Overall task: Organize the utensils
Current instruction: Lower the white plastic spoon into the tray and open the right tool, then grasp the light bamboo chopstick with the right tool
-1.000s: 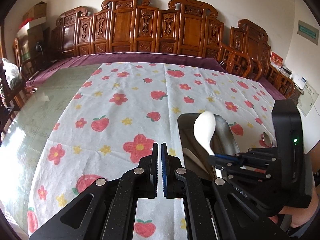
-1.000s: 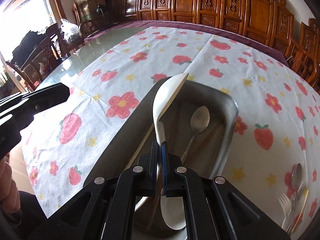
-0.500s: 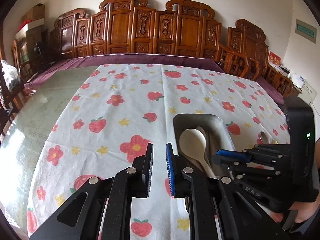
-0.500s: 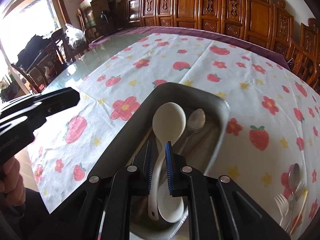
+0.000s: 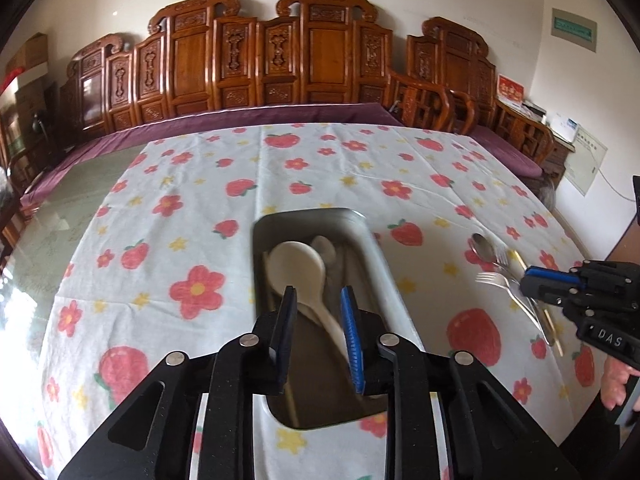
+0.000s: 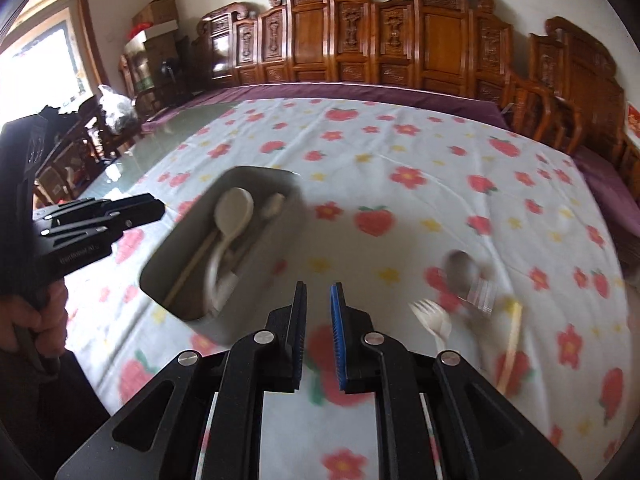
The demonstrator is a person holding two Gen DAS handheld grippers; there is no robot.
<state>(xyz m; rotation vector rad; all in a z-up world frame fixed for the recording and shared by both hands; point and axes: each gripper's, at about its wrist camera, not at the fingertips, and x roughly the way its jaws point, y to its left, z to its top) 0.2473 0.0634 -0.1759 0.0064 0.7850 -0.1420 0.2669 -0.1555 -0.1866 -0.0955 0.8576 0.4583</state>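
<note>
In my right wrist view, my left claw (image 6: 158, 209) sits at the left edge; its jaws have just been opening and hold nothing. Right of it, left of centre, the grey rectangular metal tray (image 6: 260, 264) holds the white ceramic soup spoon (image 6: 232, 216) beside other utensils. At bottom centre my right claw (image 6: 319, 334) stands slightly parted and empty over the strawberry-and-flower tablecloth (image 6: 400, 152). Lower right, a blurred pile of loose metal forks and spoons (image 6: 460, 292) lies on the cloth.

both wrist cams look steeply down, close over table; share tray (image 5: 372, 240) (image 6: 224, 184) & chairs.
</note>
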